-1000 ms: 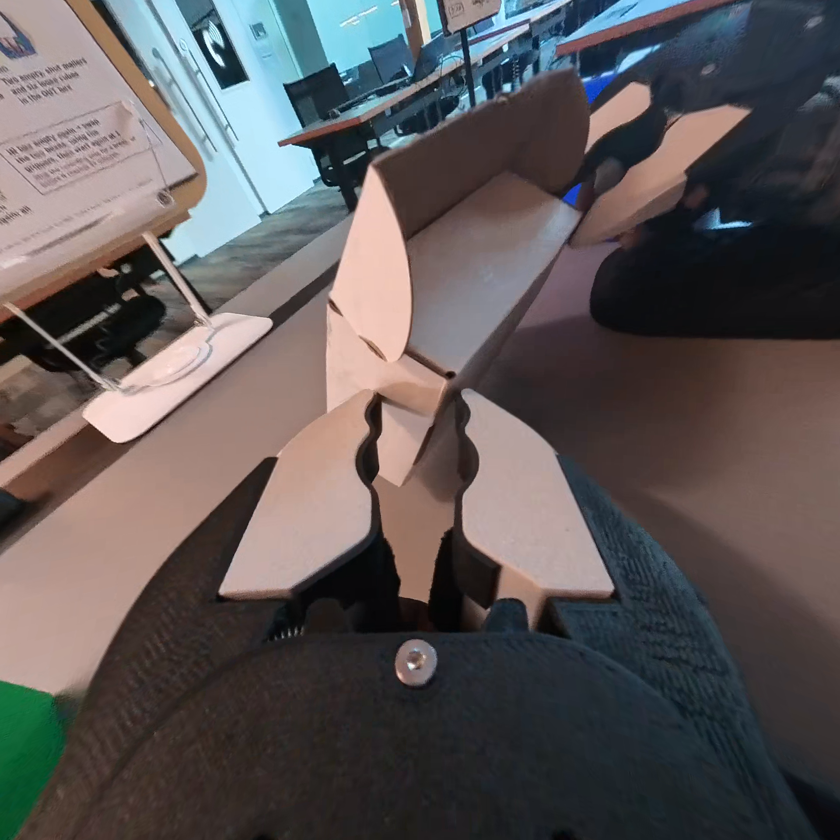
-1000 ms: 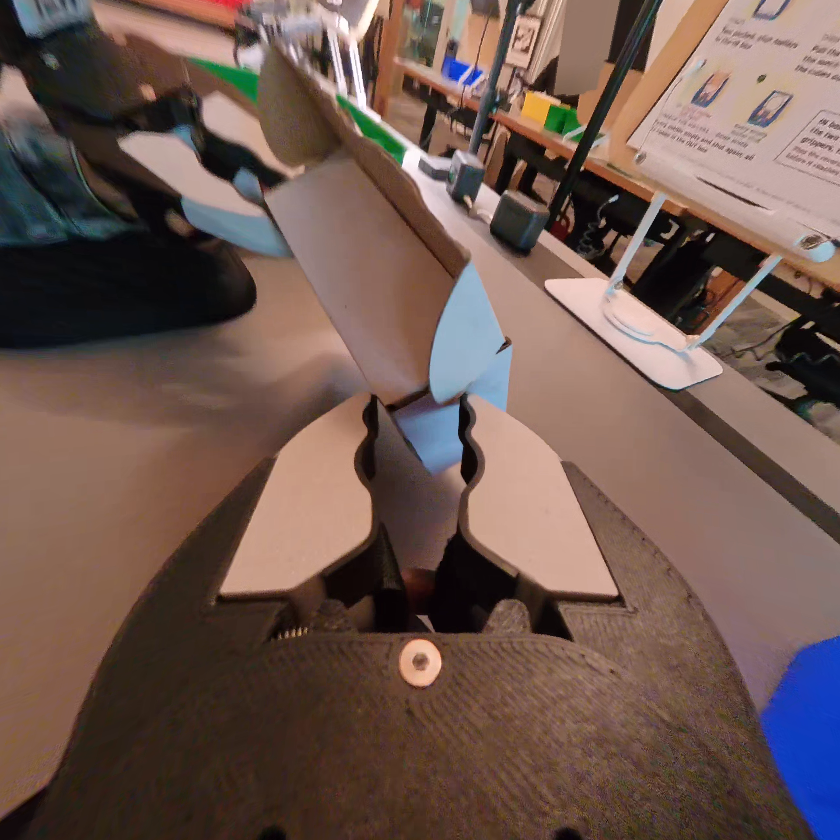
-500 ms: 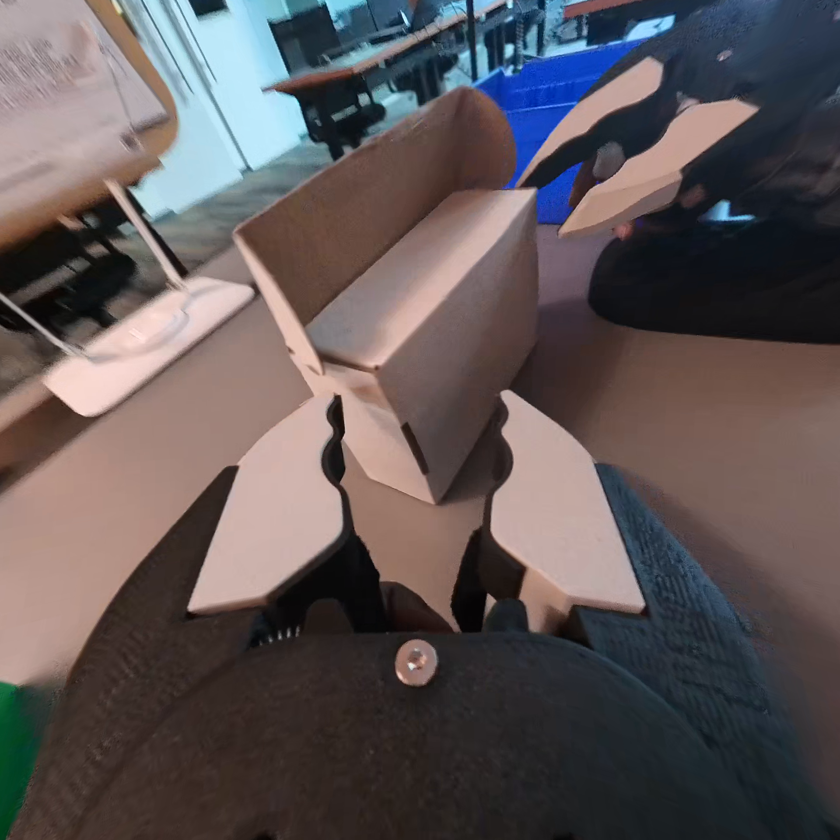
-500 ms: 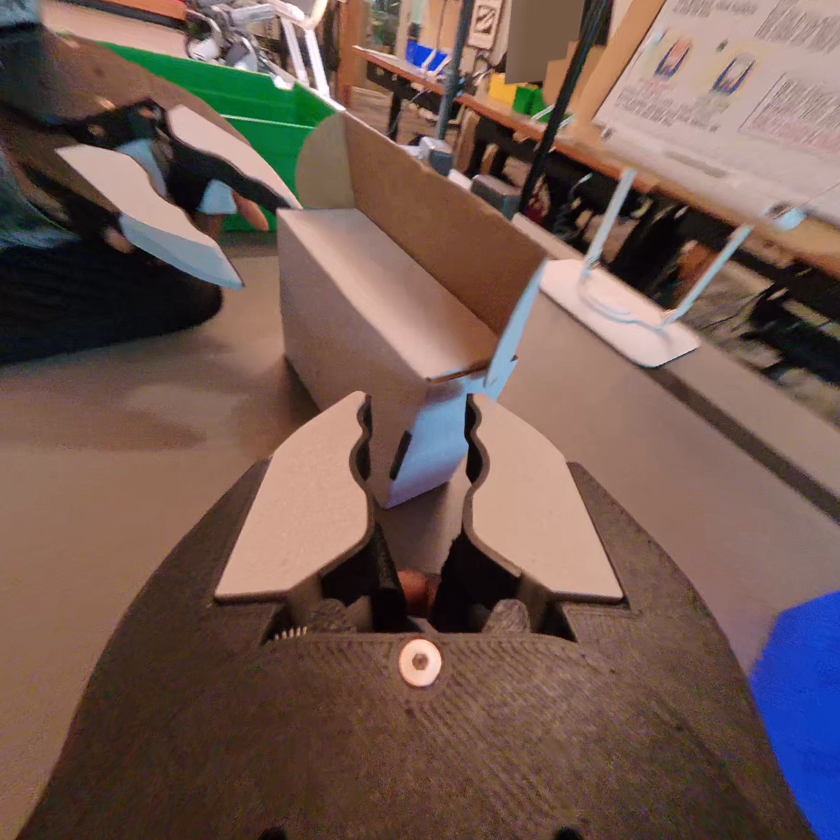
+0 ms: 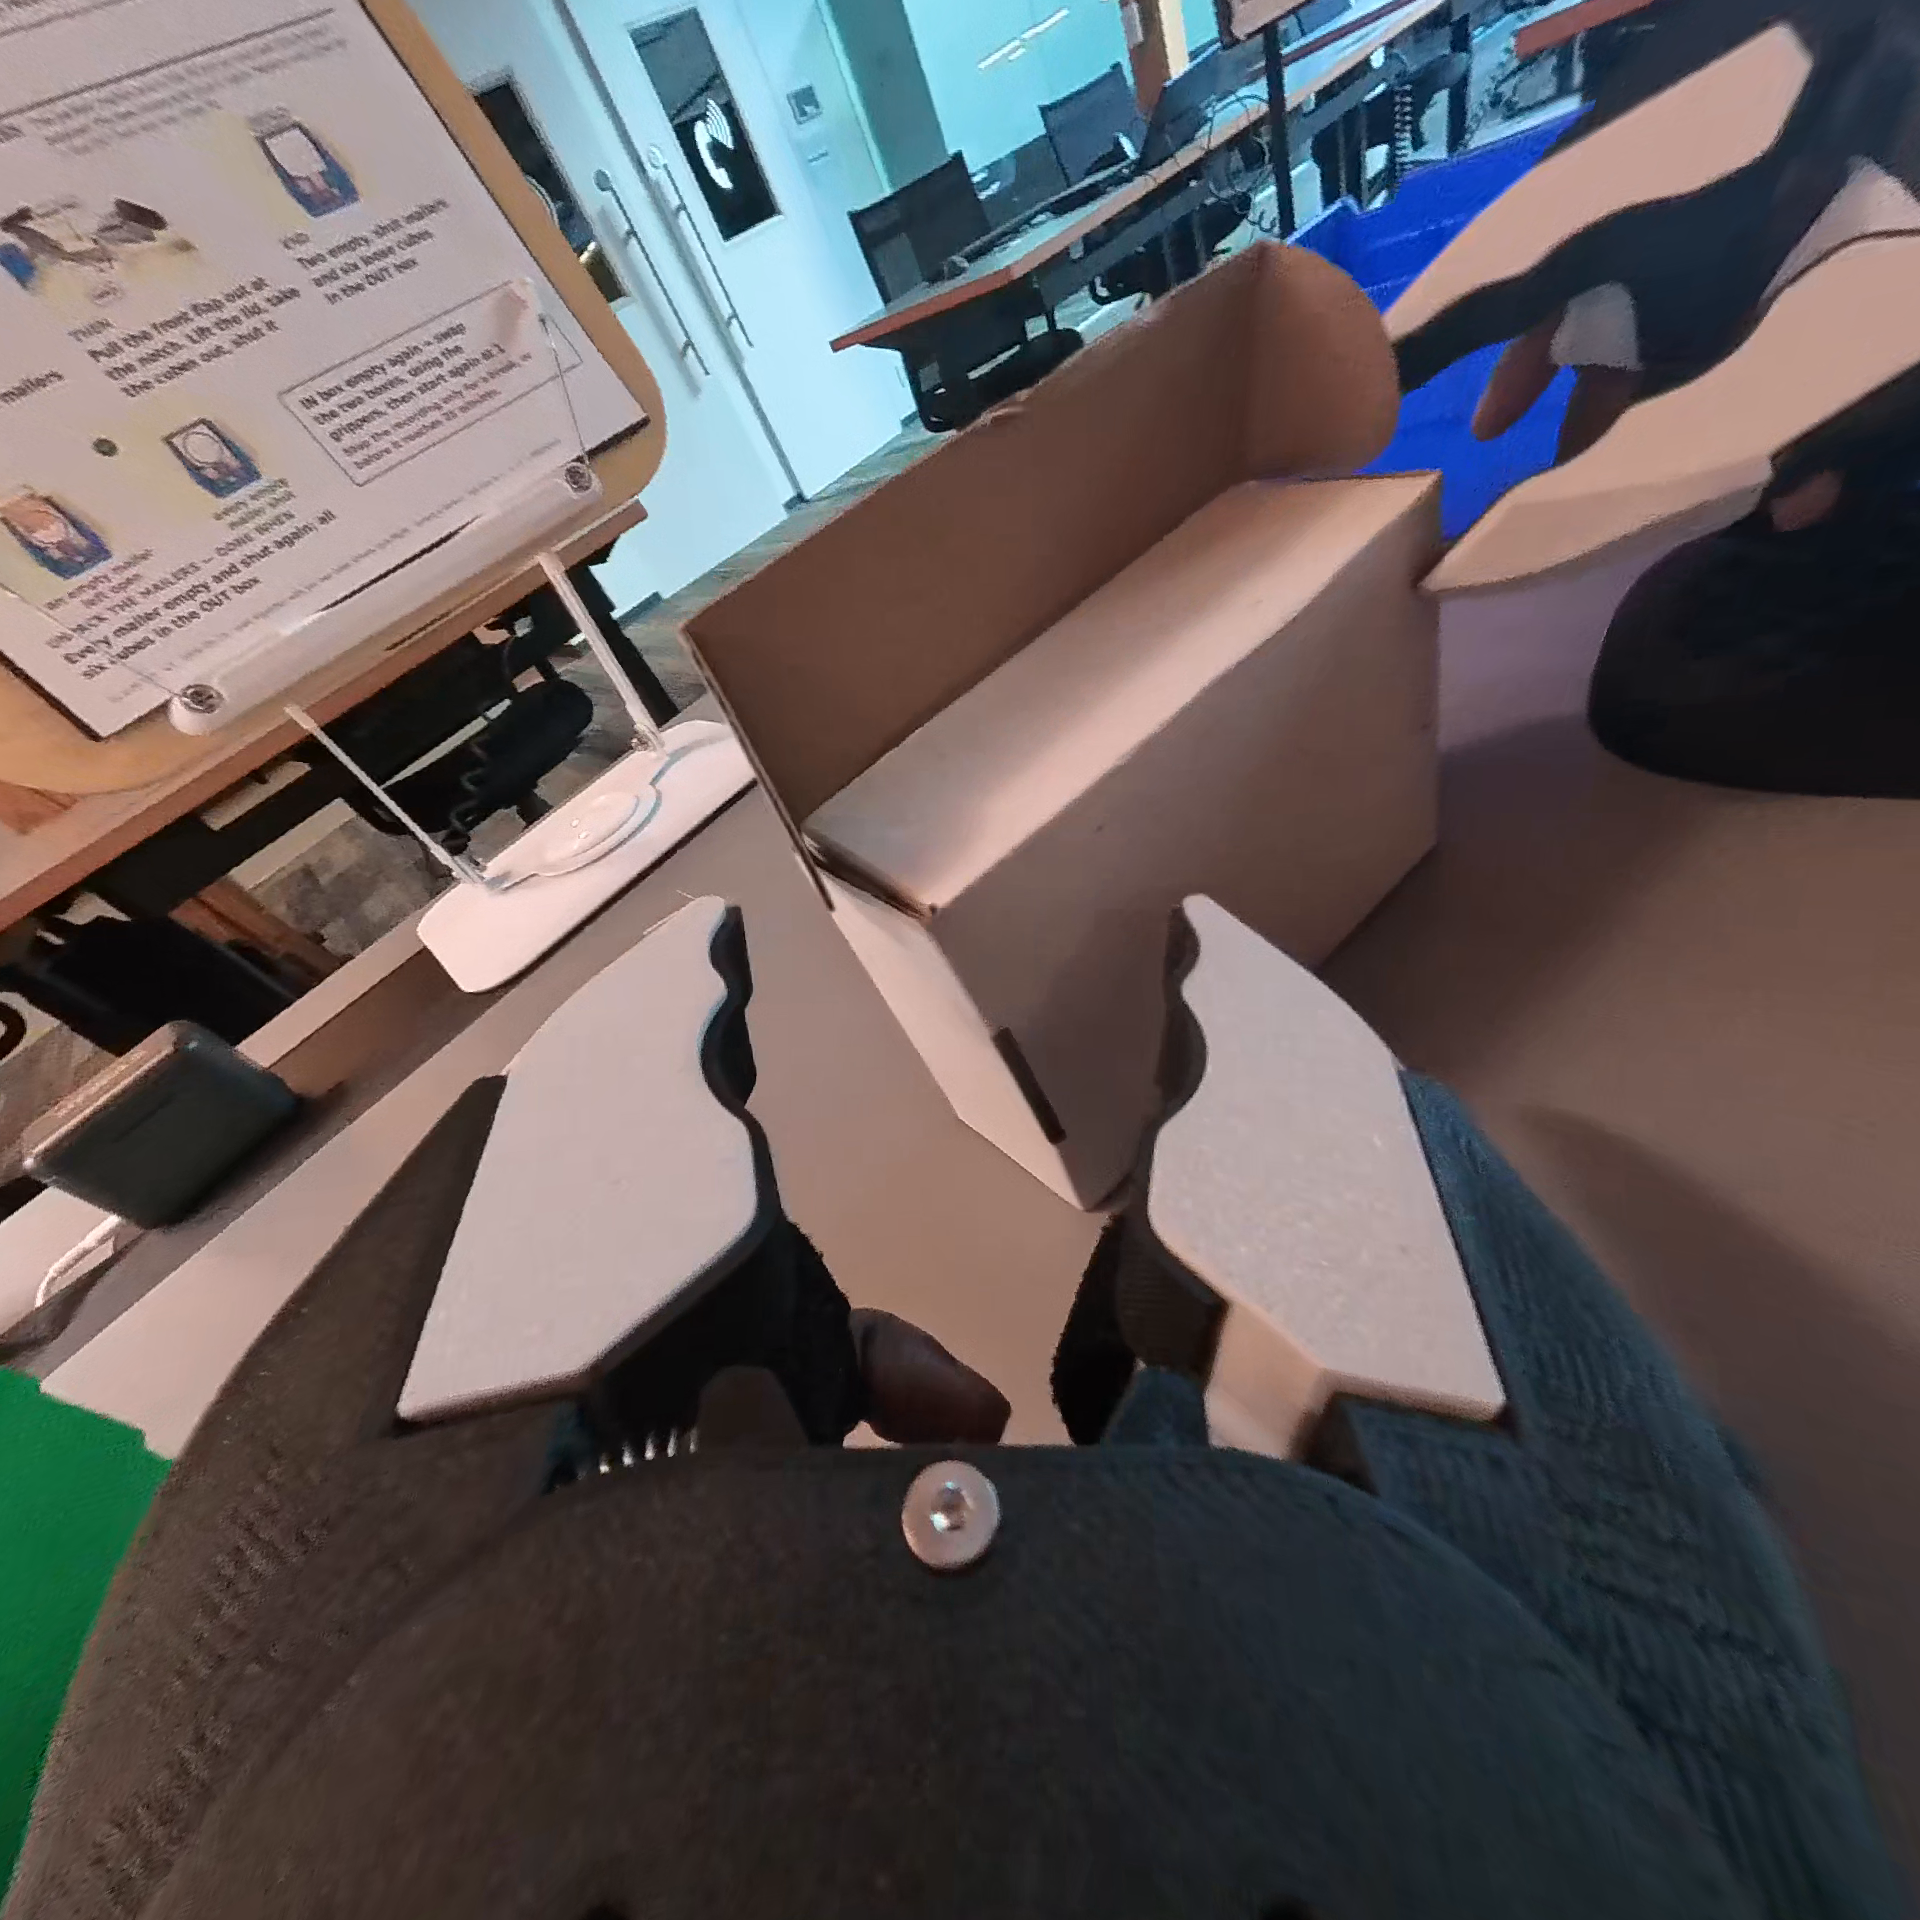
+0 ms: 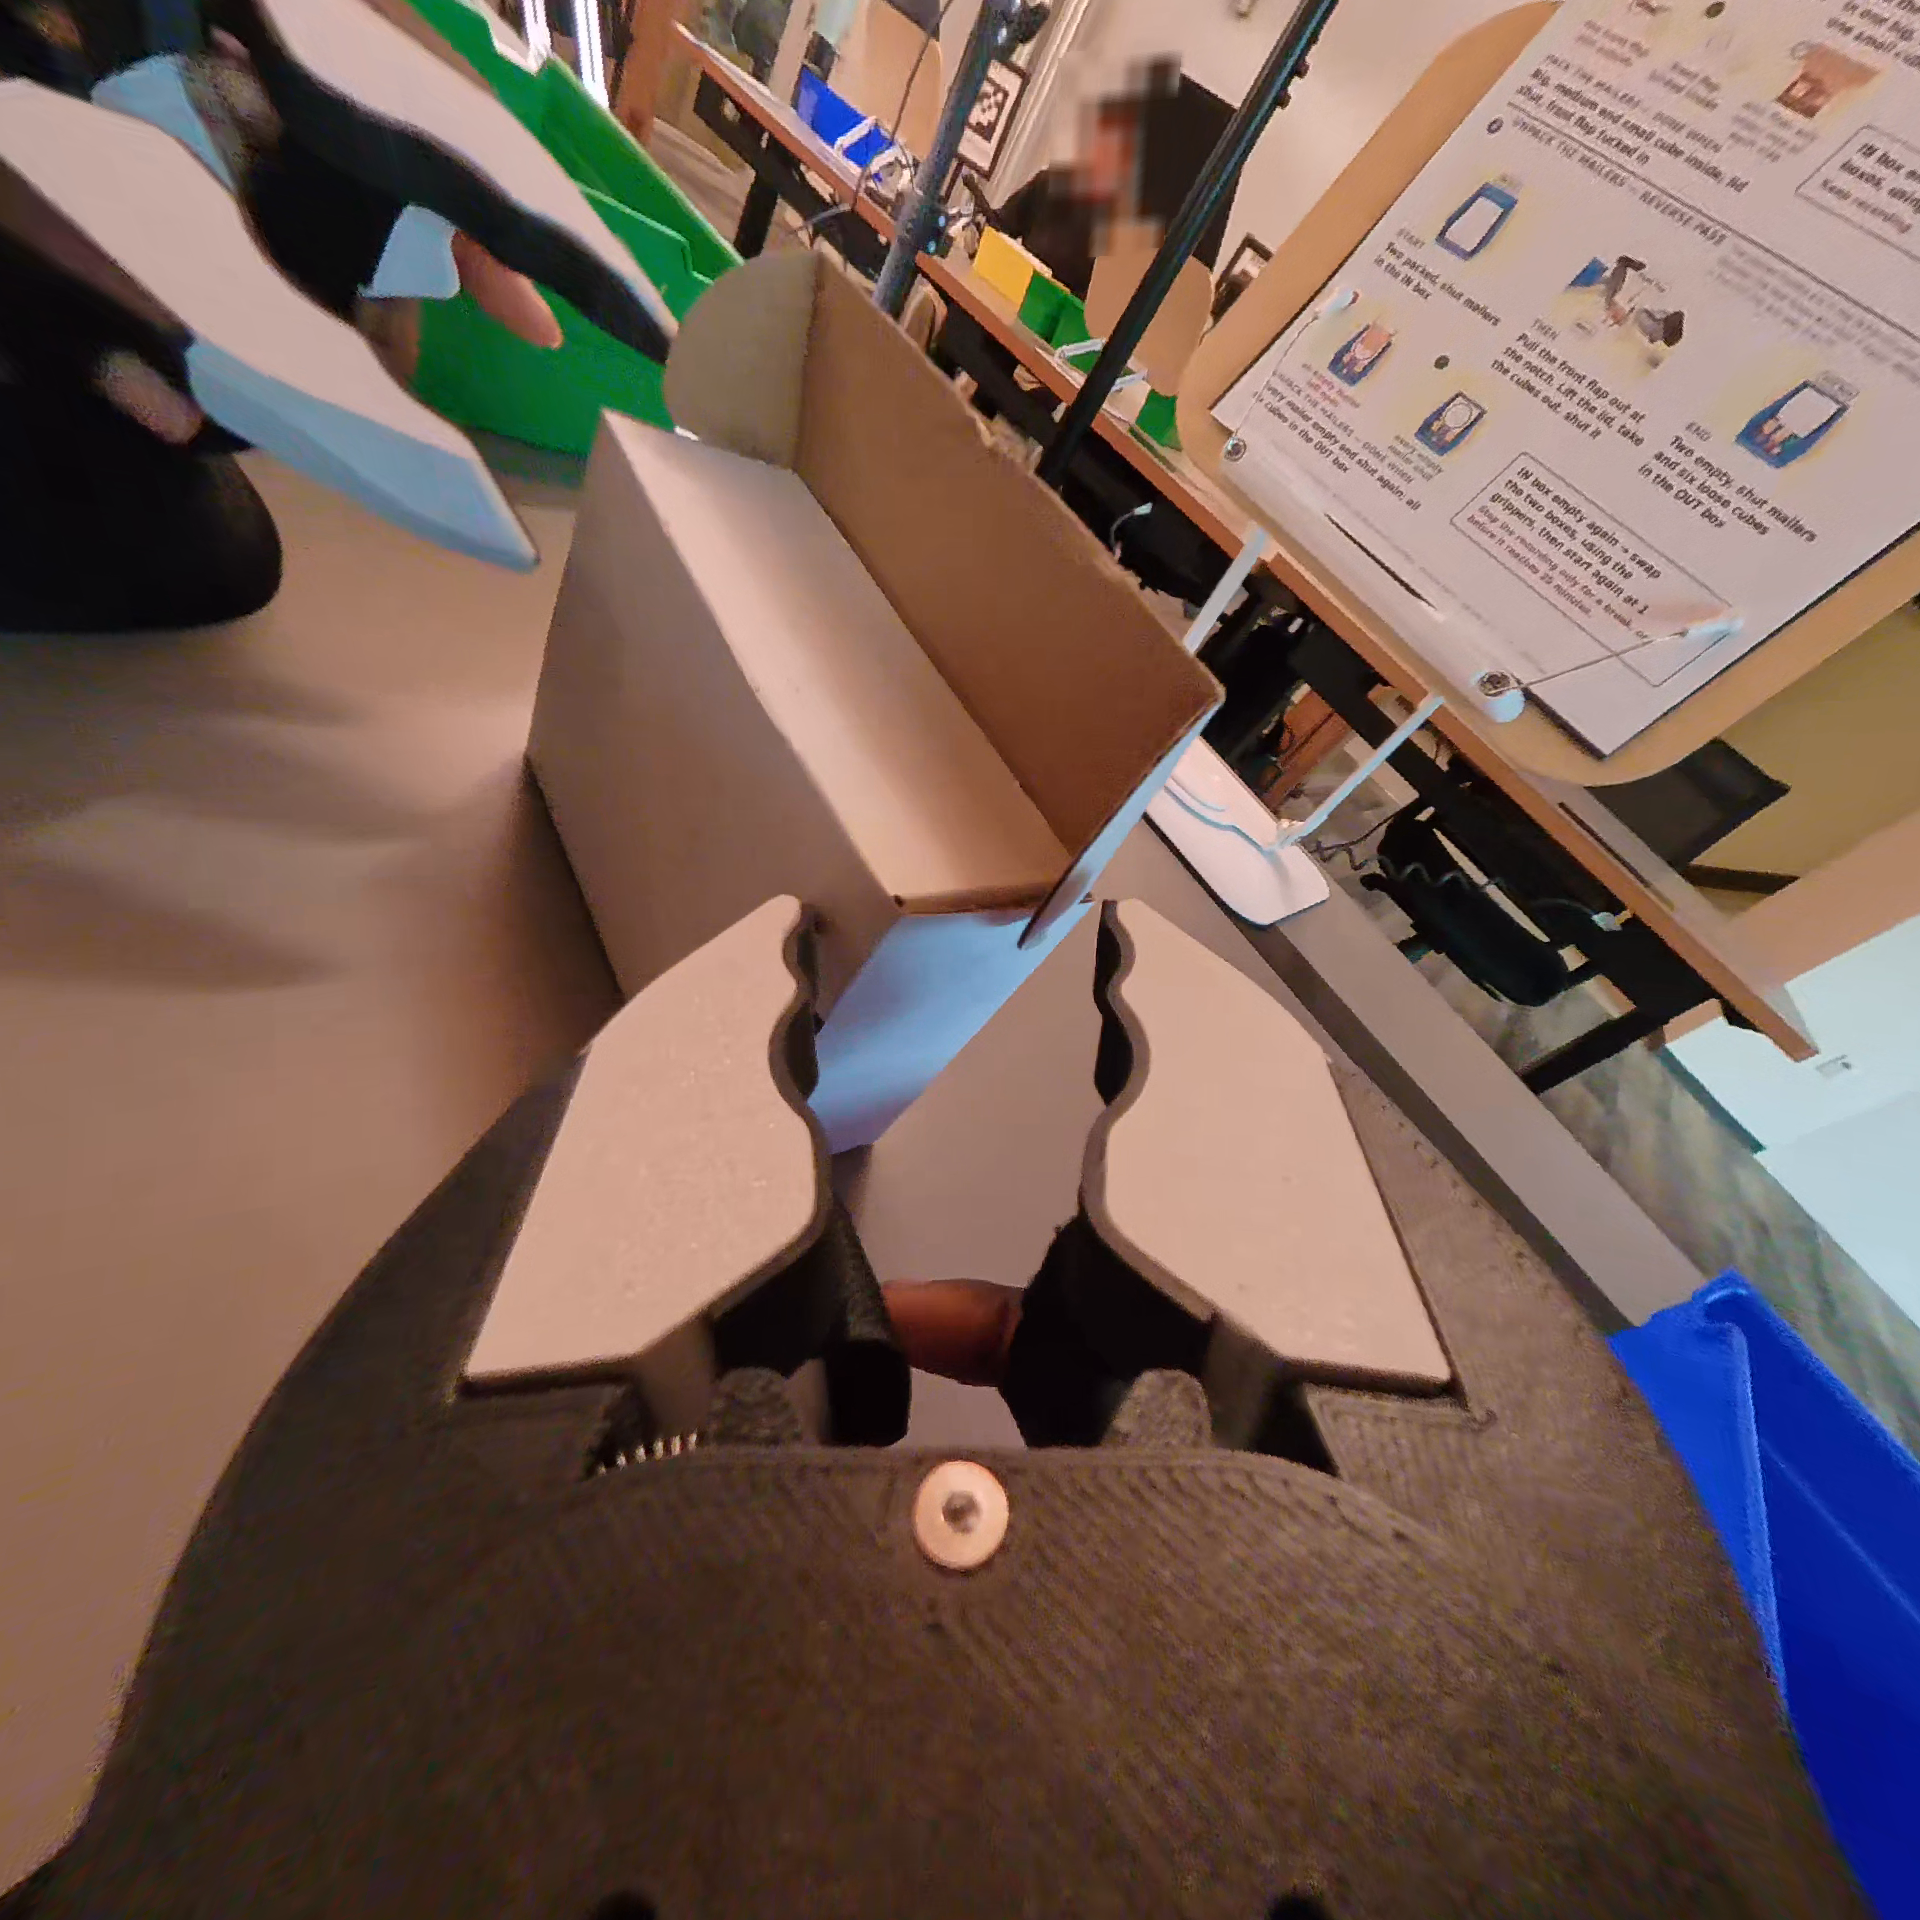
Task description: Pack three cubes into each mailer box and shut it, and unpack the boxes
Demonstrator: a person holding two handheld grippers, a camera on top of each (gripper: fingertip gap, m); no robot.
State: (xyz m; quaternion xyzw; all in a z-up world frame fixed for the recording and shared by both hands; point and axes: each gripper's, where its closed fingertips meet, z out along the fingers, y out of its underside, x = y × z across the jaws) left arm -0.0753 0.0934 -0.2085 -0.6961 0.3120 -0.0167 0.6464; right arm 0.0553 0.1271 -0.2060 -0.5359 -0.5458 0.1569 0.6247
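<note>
A brown cardboard mailer box (image 5: pixel 1132 790) rests on the grey table (image 5: pixel 1610 1091). Its lid lies flat and its front flap (image 5: pixel 1018 582) stands upright. My left gripper (image 5: pixel 956 935) is open, with the box's near corner between the fingers, not gripped. My right gripper (image 6: pixel 951 935) is open at the box's other end (image 6: pixel 748 675). A side flap (image 6: pixel 925 1018) hangs between its fingers and is not pinched. Each gripper shows beyond the box in the other's view: the right gripper (image 5: pixel 1558 343) and the left gripper (image 6: pixel 343 343). No cubes are on the table in view.
An instruction board on a white stand (image 5: pixel 260 312) stands at the table's edge; it also shows in the right wrist view (image 6: pixel 1610 364). A green bin (image 6: pixel 520 384) lies on the left side, a blue bin (image 6: pixel 1829 1558) on the right. A dark block (image 5: pixel 156 1132) sits near the edge. The dark block (image 5: pixel 156 1132) is about 40 centimetres from my left fingertips and 50 centimetres from my right.
A second ago both grippers held the box tilted in the air by its ends. It now rests flat on the table, and both grippers have opened and drawn back.
</note>
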